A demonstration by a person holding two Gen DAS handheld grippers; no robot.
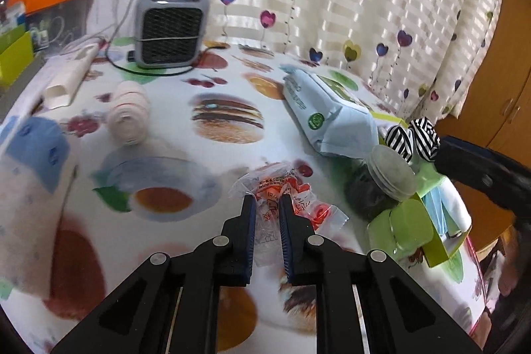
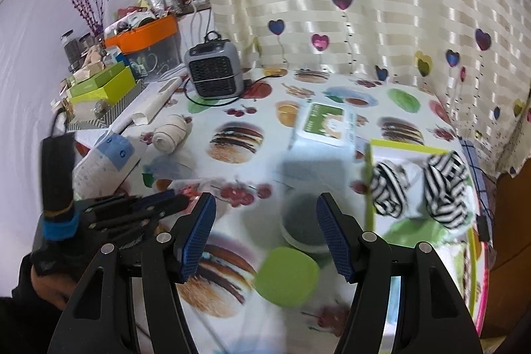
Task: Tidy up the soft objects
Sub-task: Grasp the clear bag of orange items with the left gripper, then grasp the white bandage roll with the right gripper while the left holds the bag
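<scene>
The left gripper [image 1: 267,204] is clamped on a crumpled clear plastic bag with red print [image 1: 282,191], held between its pads. The lime-green open box [image 1: 434,241] lies to its right, nearer the empty, spread right gripper [image 2: 265,221].

Bench [image 1: 205,221] under a food-print cloth, crowded with soft goods.

Near the back: a grey fan heater [image 1: 171,29] with its black cord, a white folded carton [image 1: 69,78] to its left. Mid-surface: a rolled pink-and-white cloth [image 1: 129,111], a pale blue wipes pack [image 1: 327,115], a round lidded jar [image 1: 381,181] just beside a green box [image 1: 431,241] bearing striped black-and-white rolls [image 1: 415,138]. At the left edge: a blue-and-white soft pack [image 1: 33,161].
</scene>
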